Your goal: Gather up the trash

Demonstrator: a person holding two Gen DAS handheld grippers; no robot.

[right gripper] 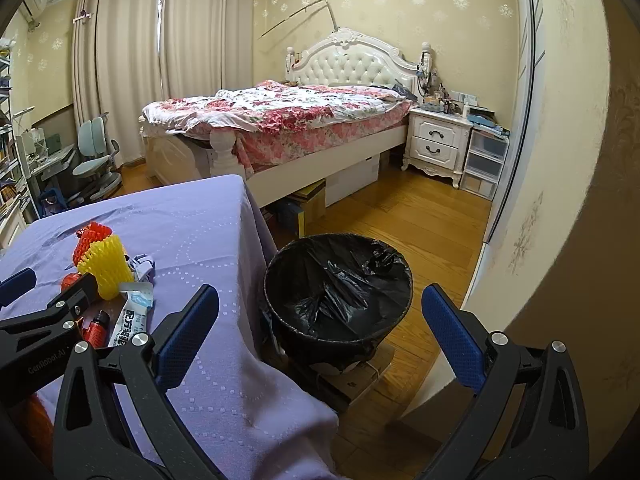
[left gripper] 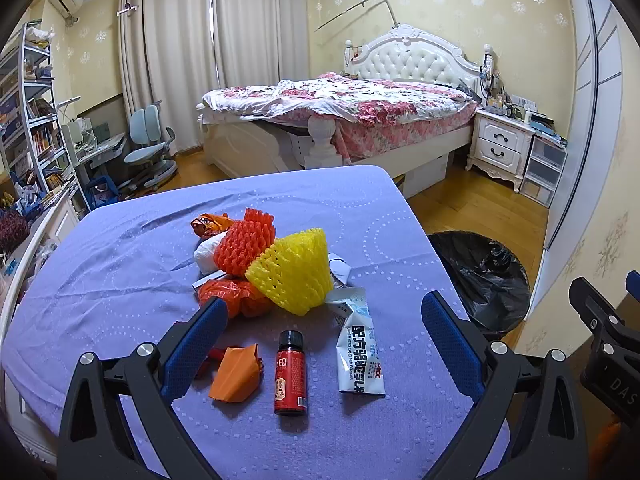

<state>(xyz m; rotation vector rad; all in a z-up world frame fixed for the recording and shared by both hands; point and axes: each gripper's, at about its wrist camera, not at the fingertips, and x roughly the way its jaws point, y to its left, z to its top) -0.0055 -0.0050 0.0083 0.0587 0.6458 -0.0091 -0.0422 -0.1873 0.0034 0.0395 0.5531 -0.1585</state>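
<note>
Writing: the white sachet [left gripper: 359,354] carries large black Chinese characters with a small line of Latin print beside them, too small to read for certain; the red bottle [left gripper: 289,376] has a red label with gold characters, too small to make out; the body of the left gripper [right gripper: 24,292] reads "GenRobot.AI" in the right wrist view.
Trash: a yellow foam net [left gripper: 294,274] and an orange foam net [left gripper: 242,246] touch each other mid-desk, with crumpled white paper [left gripper: 206,256] and an orange wrapper [left gripper: 210,224] behind them, an orange plastic bag [left gripper: 240,296] in front and a folded orange scrap [left gripper: 236,372] just beside the bottle.
Left fingers: spread wide apart, holding nothing, hovering over the bottle, scrap and sachet.
Right fingers: the right gripper [right gripper: 320,330] is spread wide with nothing between, framing the bin.
Bin: a round trash bin [right gripper: 340,280] lined with a black bag stands on the floor just beside the desk's right edge.
Surface: the desk [left gripper: 120,264] is draped in a lavender cloth with dotted circle patterns.
Room: a bedroom with a white tufted bed [right gripper: 304,120] under a floral quilt, a white nightstand [right gripper: 436,140], beige curtains [left gripper: 200,40], wooden floor, pale yellow patterned wallpaper.
</note>
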